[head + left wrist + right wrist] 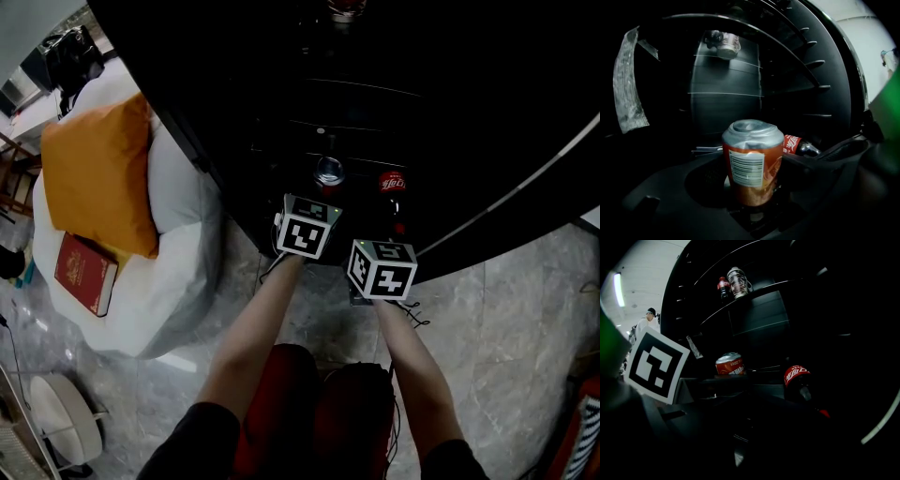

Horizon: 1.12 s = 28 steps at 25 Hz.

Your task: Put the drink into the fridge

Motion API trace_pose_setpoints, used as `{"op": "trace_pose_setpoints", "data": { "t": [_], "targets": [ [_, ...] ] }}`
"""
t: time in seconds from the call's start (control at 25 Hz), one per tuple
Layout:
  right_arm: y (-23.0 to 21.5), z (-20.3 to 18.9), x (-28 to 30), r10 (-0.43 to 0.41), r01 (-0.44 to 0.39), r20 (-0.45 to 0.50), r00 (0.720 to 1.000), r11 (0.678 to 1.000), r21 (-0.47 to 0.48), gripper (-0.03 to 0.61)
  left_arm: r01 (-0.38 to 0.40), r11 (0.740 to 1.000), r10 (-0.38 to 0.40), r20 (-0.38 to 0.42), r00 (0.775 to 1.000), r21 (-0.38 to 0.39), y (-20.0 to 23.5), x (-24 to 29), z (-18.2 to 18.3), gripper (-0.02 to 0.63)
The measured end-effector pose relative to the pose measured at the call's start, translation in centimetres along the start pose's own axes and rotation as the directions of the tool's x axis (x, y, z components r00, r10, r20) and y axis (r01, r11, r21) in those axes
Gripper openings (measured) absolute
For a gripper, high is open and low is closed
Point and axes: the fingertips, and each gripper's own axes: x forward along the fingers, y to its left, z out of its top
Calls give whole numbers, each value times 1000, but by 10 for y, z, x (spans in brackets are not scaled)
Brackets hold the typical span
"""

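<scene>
Left claw (753, 161) clamped wide on orange can (752, 140), upright, top up; right claw (396, 234) state lost in dark.

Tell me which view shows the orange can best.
The left gripper view: the orange can sits large and centred between the jaws of the left gripper, barcode and dented top plain. The head view shows only its top from above; the right gripper view shows it small and dim.
</scene>
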Motion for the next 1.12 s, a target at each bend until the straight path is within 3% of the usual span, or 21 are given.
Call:
{"op": "trace_pose_setpoints", "data": {
  "t": [0.24,0.4,0.68,0.8,1.12],
  "targets": [
    [-7,-2,1,-19,19,-10,1000,1000,-1,17,-8,1000,8,13,1000,21,3,5,7,337],
    [-10,-4,2,-27,27,-25,999,1000,-5,17,13,1000,-13,57,998,-6,1,9,10,337],
    [-17,-5,3,-43,43,-31,999,999,0,17,-26,999,25,22,999,46,0,17,0,337],
    [-15,-7,1,-48,48,-31,998,999,1,17,-38,998,37,25,999,54,-1,15,0,366],
    [-10,-14,-13,-57,57,-27,998,998,9,17,-8,1000,6,97,995,24,-9,-17,3,393]
  ]
}}
